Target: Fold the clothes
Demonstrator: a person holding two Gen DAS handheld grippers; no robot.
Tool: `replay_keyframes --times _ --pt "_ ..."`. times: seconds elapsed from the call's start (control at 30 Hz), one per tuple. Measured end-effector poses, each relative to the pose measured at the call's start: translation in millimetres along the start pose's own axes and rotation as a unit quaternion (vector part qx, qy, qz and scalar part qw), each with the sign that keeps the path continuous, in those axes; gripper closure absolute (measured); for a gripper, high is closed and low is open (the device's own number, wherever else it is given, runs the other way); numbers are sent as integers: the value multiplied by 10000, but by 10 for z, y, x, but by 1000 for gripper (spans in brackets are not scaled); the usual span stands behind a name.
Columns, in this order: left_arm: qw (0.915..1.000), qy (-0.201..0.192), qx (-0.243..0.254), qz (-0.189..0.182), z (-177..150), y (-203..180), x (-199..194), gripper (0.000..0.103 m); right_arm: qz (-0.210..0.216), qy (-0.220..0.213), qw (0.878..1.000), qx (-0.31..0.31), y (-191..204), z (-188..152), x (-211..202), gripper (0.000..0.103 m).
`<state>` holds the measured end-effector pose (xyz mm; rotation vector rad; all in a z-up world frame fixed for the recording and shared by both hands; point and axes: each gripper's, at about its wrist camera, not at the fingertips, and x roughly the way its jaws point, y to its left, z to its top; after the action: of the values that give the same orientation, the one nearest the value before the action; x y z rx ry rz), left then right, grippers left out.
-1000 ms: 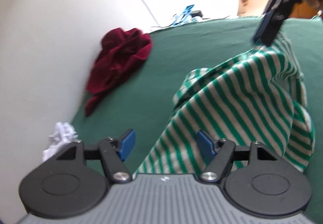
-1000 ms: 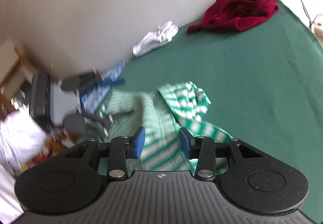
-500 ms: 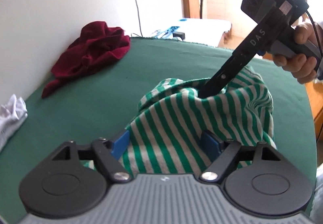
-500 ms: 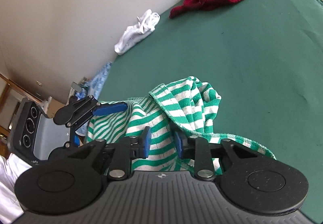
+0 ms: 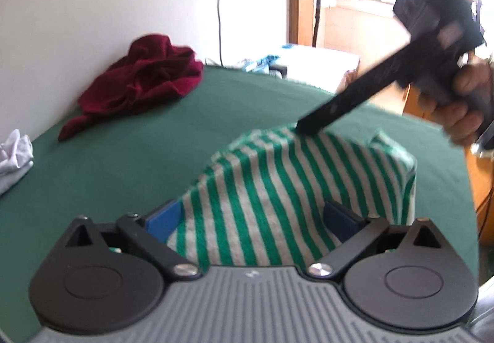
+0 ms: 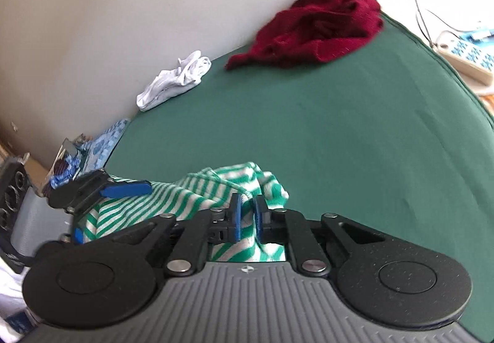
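Striped top: the green-and-white striped garment (image 5: 278, 188) sits bunched in a heap at the near edge of the green table cover (image 5: 154, 157), and both tools are in it.
Left gripper: the left gripper (image 5: 253, 219) is spreading its jaws wide right now; striped cloth lies between the blue pads (image 5: 163, 216), draped loose, with nothing pinching it.
Right gripper: the right gripper (image 6: 246, 216) is narrowing its jaws, and a fold of the striped cloth is between the blue pads (image 6: 236, 216), which look to be pressing on it from both sides.
Right hand: a hand (image 5: 460, 108) grips the black handle, the tool slanting down into the top of the heap.
Red garment: a dark red piece (image 6: 318, 25) lies crumpled at the far side, against the wall, well apart from the striped one.
White cloth: a small white bundle (image 6: 176, 77) rests at the wall edge, apart from the red piece.
Sharpness: the right tool is blurred in the left view.
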<state>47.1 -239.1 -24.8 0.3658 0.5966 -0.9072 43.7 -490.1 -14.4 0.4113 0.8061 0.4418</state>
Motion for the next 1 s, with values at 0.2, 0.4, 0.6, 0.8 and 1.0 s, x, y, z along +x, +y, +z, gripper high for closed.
replay_keyframes --times 0.2,0.4,0.6,0.8,1.0 --pt "9999 -88 -101 65 -110 2 31 1 -778 45 9968 162 -195 -270 -470 65" --pt "9999 55 -67 69 -65 -11 94 1 -662 -222 9846 1605 -605 -636 -651 53" --pt "9995 250 74 197 50 -70 98 1 -369 -244 9849 1674 -564 -778 -429 58" --pt "9983 78 197 547 236 -163 63 1 -459 -1275 9799 1462 -558 -653 -776 99" --pt "9951 159 404 885 207 -306 281 1 -876 -1000 9711 1984 -858 -791 -655 97"
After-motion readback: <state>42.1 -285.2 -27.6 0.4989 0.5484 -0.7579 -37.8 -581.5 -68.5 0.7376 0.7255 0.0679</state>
